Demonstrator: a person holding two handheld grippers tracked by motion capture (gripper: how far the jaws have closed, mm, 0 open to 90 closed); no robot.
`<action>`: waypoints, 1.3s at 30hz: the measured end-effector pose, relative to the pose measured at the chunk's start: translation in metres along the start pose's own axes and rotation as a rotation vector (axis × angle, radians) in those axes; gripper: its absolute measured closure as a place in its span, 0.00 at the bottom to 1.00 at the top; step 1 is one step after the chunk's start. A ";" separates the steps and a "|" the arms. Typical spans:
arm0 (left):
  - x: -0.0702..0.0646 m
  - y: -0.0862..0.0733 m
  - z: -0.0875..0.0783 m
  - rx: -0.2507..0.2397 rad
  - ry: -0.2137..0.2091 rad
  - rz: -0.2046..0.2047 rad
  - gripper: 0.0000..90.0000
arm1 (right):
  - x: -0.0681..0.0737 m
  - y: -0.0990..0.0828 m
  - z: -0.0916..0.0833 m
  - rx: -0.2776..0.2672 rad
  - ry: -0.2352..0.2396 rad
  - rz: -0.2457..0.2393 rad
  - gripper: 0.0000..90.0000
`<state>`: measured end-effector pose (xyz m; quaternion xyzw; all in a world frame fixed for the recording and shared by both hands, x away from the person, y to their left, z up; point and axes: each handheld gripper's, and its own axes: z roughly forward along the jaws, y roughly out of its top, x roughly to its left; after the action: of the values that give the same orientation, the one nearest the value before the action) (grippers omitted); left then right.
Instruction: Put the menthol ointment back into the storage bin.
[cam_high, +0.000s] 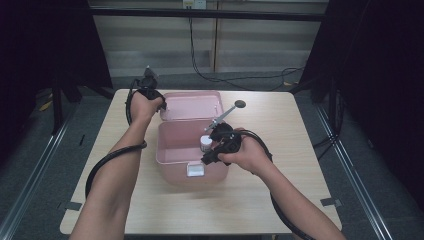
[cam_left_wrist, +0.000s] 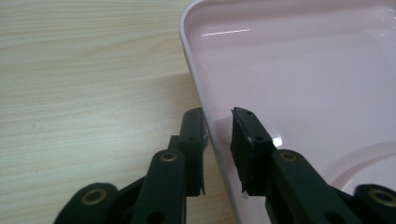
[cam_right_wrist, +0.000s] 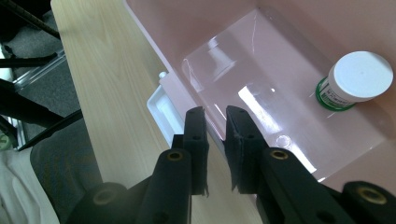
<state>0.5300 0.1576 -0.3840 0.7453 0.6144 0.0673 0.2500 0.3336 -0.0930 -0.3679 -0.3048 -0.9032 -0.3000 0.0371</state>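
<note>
One pink box (cam_high: 172, 150) stands near the middle of the tabletop (cam_high: 280, 125), open, with its one lid (cam_high: 192, 106) thrown back and lying flat on the far side of the box, joined to it along the far edge. Inside the box, against its right wall, stands one small jar (cam_right_wrist: 357, 81) with a white cap and a green band on its label. One white latch (cam_high: 195, 170) sits on the near wall of the box, in the middle of it.

The left tongs (cam_left_wrist: 217, 135) are at the lid's left rim, away from the box body: one jaw stands outside the rim over the wood, the other inside over the pink lid face, and the thin rim runs between them. The jaws stand narrow and appear to pinch that rim.

The right tongs (cam_right_wrist: 215, 128) are at the near wall of the box, just to the right of the latch. One jaw is outside the wall, the other inside above the shiny box floor, with the wall edge between them; the gap is narrow and the pads look closed on the wall.

One grey metal lever with a round dark knob (cam_high: 240, 104) rises just right of the lid, beyond the right hand (cam_high: 250, 152). The left hand (cam_high: 145, 107) is at the lid's left corner. Two black cables trail from the tongs toward the near edge of the tabletop.
</note>
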 end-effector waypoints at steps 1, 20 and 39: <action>0.000 0.001 -0.002 -0.012 0.001 -0.002 0.90 | 0.000 0.000 0.000 -0.001 -0.002 0.000 0.88; 0.001 0.003 0.000 -0.015 0.010 -0.013 0.81 | 0.001 0.000 0.001 -0.006 -0.005 0.006 0.88; 0.000 0.012 0.007 0.010 0.023 -0.070 0.93 | 0.001 0.000 0.001 -0.001 -0.003 -0.005 0.88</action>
<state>0.5434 0.1538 -0.3844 0.7236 0.6434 0.0642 0.2414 0.3329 -0.0920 -0.3682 -0.3030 -0.9038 -0.3001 0.0350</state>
